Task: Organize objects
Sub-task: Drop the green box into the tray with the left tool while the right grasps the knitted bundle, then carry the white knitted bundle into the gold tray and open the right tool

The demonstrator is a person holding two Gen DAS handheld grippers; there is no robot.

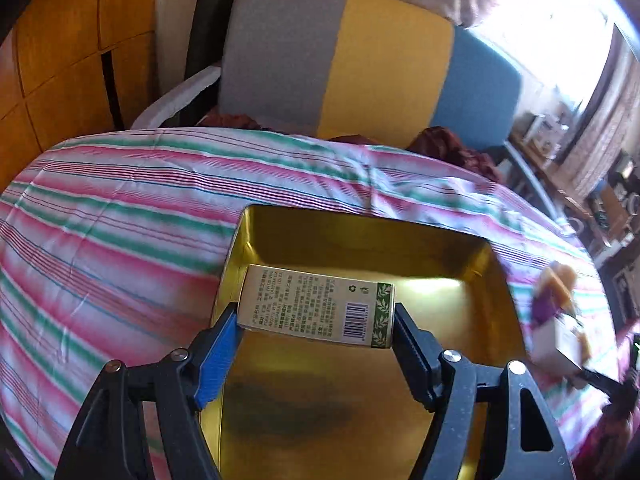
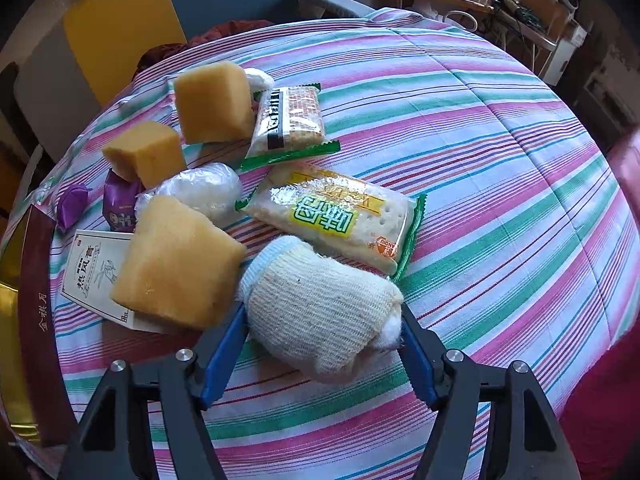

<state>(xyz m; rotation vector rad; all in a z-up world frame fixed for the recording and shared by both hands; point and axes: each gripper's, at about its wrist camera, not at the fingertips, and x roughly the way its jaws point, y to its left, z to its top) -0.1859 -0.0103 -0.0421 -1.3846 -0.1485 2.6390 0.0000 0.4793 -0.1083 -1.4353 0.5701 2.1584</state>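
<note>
- Two grippers work over a striped cloth (image 2: 480, 128) that covers the table.
- The left gripper (image 1: 316, 326) holds a small carton (image 1: 316, 306) crosswise, one pad on each end, above the open gold tin (image 1: 360, 240). The carton is printed with small text, a barcode and a green leaf band at its right end.
- The tin sits on the cloth, its inside bare and shiny under the carton. Whether the carton touches the tin's floor cannot be told.
- The right gripper (image 2: 322, 330) has its pads against both sides of a rolled white sock (image 2: 320, 312), which lies on the cloth at the near edge of a pile of things.
- Just behind the sock lies a cracker pack (image 2: 336, 216) with green crimped ends; farther back lies a second cracker pack (image 2: 290, 120).
- Left of the sock is a big yellow sponge (image 2: 176, 264), resting partly on a flat white box (image 2: 92, 268) with black characters.
- Behind that sponge sit a clear plastic bundle (image 2: 200, 190), two more sponges (image 2: 144, 154) (image 2: 212, 102), and two purple wrapped sweets (image 2: 120, 200) (image 2: 72, 204).
- At the far left of the sock's pile, the tin's dark red wall (image 2: 36, 320) and gold rim show at the frame edge.
- Behind the table stands a chair back (image 1: 340, 64) in grey, yellow and blue panels.
</note>
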